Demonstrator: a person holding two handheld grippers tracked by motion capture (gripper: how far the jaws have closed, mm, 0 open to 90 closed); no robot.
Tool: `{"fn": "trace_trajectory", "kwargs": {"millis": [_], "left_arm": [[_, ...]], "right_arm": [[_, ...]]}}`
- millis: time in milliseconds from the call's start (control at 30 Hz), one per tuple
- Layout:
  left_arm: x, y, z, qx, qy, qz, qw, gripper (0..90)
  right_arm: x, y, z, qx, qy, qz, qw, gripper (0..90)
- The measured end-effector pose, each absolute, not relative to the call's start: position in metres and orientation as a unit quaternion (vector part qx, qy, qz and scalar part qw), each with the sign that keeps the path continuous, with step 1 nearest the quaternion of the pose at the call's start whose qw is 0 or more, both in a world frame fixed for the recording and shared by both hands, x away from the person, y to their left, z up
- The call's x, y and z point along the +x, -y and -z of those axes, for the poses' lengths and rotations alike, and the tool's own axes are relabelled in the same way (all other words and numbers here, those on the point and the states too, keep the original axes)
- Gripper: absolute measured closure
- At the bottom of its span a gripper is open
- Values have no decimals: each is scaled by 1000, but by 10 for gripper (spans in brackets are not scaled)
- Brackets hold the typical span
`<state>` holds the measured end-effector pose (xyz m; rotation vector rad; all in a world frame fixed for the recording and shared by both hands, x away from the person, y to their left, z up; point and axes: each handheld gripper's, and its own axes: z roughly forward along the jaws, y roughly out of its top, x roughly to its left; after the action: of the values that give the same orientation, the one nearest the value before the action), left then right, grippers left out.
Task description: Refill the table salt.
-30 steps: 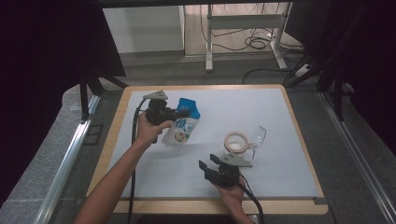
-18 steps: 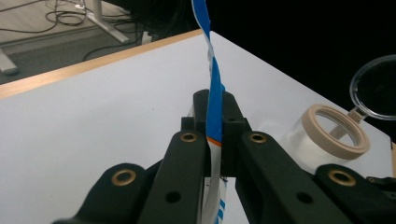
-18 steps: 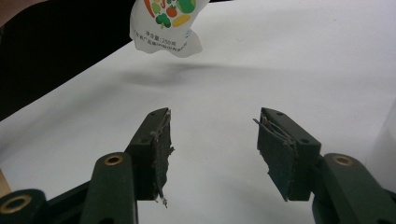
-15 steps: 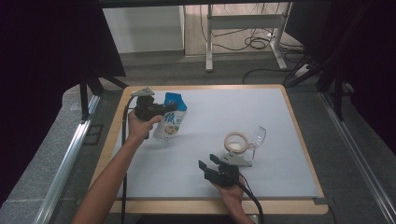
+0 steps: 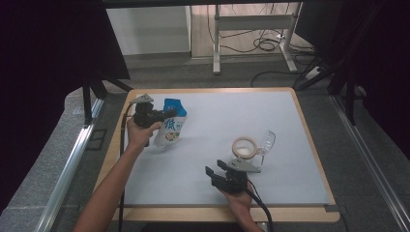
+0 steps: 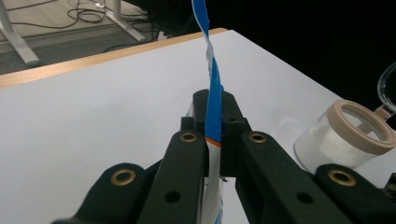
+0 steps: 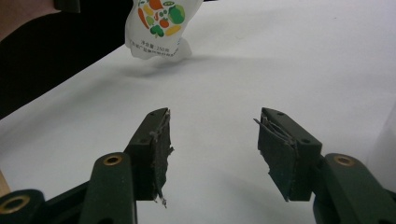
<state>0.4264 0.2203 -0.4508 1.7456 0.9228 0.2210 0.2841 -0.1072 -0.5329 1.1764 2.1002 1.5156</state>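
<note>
A white and blue food pouch (image 5: 170, 126) with vegetable pictures hangs over the table's left side, its bottom end low near the white mat. My left gripper (image 5: 166, 114) is shut on the pouch's blue upper edge (image 6: 214, 105), which stands edge-on between the jaws. The pouch's printed lower end (image 7: 158, 29) hangs just above the mat in the right gripper view. My right gripper (image 5: 216, 170) rests near the front edge, open, with nothing between its pads (image 7: 161, 140). Just beyond the right gripper stands a jar (image 5: 244, 147) with a tan rim and white contents.
A clear hinged lid (image 5: 266, 141) stands tilted up beside the jar (image 6: 348, 135). The white mat (image 5: 290, 159) covers a wood-edged table (image 5: 212, 215). Dark curtains flank both sides, and desk legs with cables stand on the floor behind.
My left hand has carried the pouch to the left and a little lower. The right gripper has stayed where it was.
</note>
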Motion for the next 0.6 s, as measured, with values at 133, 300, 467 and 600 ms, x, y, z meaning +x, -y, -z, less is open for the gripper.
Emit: {"fn": "trace_trajectory", "kwargs": {"millis": [133,300,467,600], "left_arm": [[423,-229,456,729,-396,-91,551,895],[415,-237,457,730,-395,-102,548,892],[409,-245,459,728,-394,-108,550,888],[405,-250,460,727,-395,-110,551,883]], "right_arm": [[284,107,533,409,-730,-527,148,443],[284,107,533,409,-730,-527,148,442],[283,106,533,408,-730,-528,148,441],[283,106,532,407,-730,-528,149,439]]}}
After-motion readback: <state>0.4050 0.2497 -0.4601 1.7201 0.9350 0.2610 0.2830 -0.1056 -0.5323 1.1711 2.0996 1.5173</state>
